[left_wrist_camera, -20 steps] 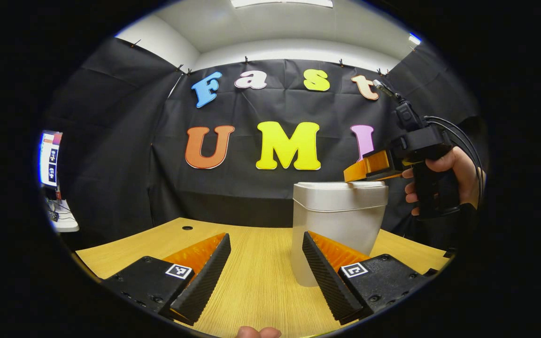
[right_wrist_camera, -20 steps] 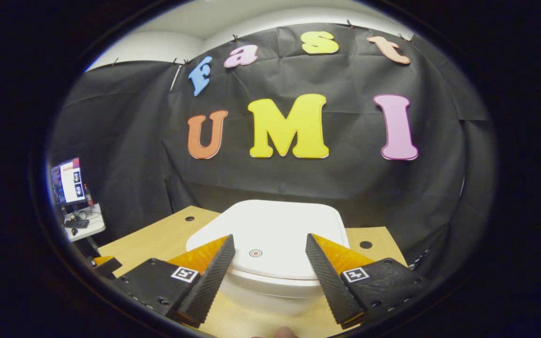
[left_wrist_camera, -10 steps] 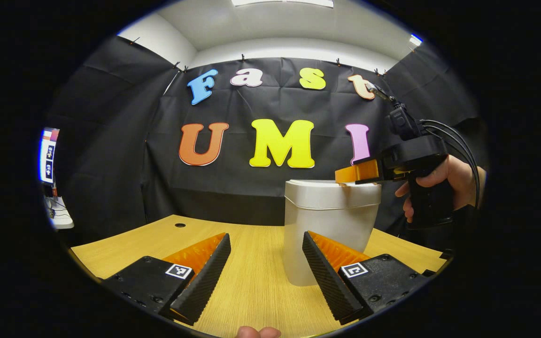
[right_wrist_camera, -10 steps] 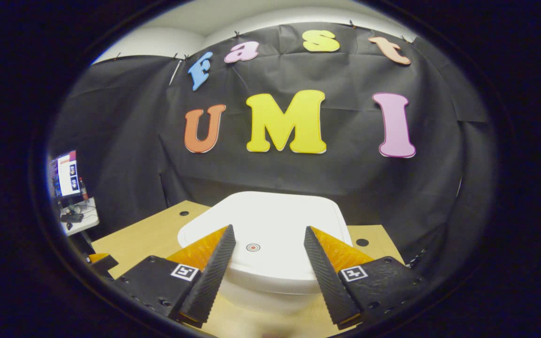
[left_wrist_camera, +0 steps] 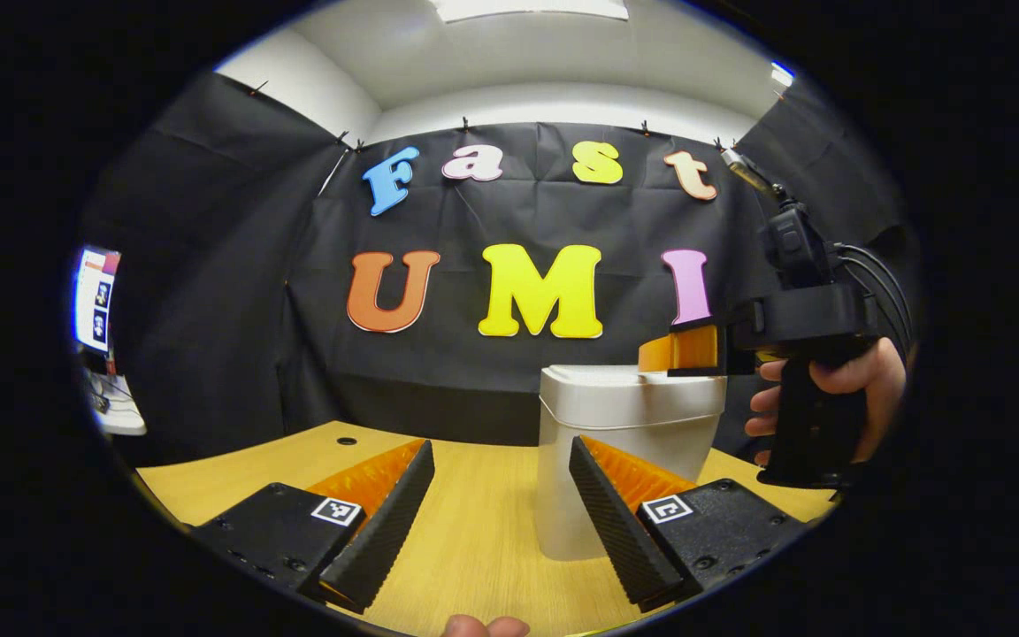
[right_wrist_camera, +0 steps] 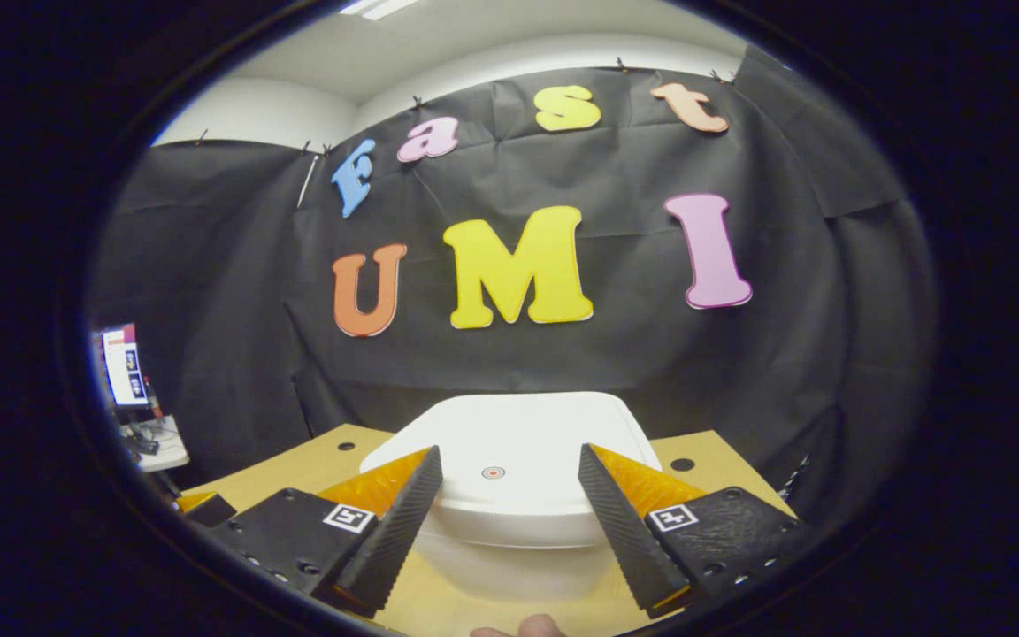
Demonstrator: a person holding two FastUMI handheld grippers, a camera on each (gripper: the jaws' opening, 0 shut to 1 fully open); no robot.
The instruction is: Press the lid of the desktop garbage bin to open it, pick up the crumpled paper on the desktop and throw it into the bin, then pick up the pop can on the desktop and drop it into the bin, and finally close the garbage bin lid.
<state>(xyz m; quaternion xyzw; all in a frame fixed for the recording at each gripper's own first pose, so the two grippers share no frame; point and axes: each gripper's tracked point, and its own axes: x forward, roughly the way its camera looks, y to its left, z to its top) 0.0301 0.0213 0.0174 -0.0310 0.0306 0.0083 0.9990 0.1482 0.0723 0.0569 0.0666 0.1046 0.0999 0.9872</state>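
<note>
Tongs on the right point(right_wrist_camera: 505, 522) stand wide with nothing between them, poised just over the near part of the white garbage bin's lid point(right_wrist_camera: 509, 433), the small red press mark point(right_wrist_camera: 493, 473) lying between the two tips. From the left gripper view the same right tongs point(left_wrist_camera: 682, 349) sit level at the lid's right side, so close that I cannot tell whether they touch it. The lid looks closed, so the opening press seems not done.

Risks, as I judge them: with the tips straddling the mark, a downward push could land on neither finger and miss the latch; a slanted push could slide or tip the light bin point(left_wrist_camera: 624, 460), which stands toward the far right of the bench point(left_wrist_camera: 474, 522).

A hand point(left_wrist_camera: 837, 389) grips the right tool's handle upright, fingers wrapped round it. Left tongs point(left_wrist_camera: 501, 522) are also wide and hold nothing, low over the bench's near edge, the bin just beyond.
</note>
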